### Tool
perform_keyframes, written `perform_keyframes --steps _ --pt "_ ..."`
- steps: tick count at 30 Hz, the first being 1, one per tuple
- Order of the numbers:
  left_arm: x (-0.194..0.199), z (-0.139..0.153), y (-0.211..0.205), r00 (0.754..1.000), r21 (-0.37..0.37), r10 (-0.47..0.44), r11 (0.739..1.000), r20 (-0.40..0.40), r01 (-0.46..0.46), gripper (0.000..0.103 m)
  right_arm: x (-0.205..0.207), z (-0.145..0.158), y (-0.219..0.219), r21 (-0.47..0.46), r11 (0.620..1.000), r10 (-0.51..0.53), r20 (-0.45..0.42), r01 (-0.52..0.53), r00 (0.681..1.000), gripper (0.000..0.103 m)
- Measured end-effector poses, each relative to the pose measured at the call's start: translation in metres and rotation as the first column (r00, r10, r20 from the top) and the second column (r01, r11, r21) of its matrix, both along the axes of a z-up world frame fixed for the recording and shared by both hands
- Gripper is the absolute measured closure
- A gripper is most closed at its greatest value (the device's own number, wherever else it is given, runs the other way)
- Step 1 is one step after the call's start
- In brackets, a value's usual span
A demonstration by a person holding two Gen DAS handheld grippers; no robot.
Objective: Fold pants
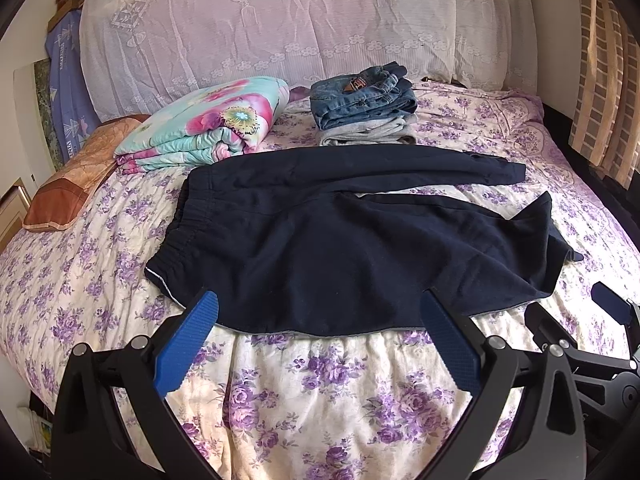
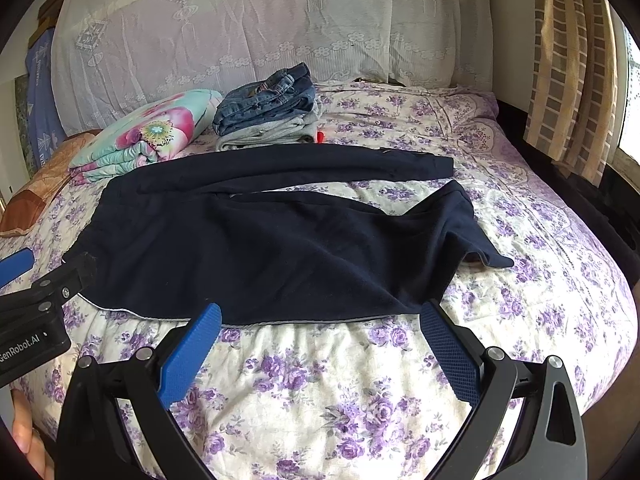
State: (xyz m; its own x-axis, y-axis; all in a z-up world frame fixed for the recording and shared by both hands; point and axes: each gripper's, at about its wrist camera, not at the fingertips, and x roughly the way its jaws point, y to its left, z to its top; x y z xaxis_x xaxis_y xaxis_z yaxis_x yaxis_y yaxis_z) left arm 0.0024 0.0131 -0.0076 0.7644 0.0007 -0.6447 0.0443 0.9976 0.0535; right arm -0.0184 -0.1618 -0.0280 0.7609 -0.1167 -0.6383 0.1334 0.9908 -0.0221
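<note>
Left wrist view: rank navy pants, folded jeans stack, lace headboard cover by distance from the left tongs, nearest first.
From the left tongs:
1. Navy pants, spread straight ahead, near hem between the fingertips.
2. Folded jeans stack, beyond the pants, centre-right.
3. Lace headboard cover, at the bed's far end.

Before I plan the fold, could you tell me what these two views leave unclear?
- Navy pants: near leg's cuff is bunched in both views, so its lie is unclear.
- Red item behind the grey folded clothes: mostly hidden in the right wrist view, unseen in the left.
- Left gripper, right gripper: open, holding nothing.
</note>
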Motion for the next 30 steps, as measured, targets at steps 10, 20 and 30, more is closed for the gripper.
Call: perform_keyframes --steps 10,20,30 --pt "0.0002 0.0000 0.0011 1.000 -0.001 -0.001 1.000 0.000 0.001 0.005 0.0000 -0.0004 0.0014 0.000 1.000 -0.001 -0.002 0.001 1.000 0.003" --pt "0.0006 0.0000 0.0021 1.000 -0.002 -0.002 1.000 -0.001 0.002 0.005 0.0003 -0.0004 0.0007 0.001 1.000 -0.001 -0.002 0.001 1.000 0.003" --pt "0.0005 0.0003 0.0018 1.000 -0.004 -0.001 1.000 -0.002 0.001 0.005 -0.0001 -0.0014 0.0018 0.002 1.000 -0.001 -0.003 0.001 1.000 0.003"
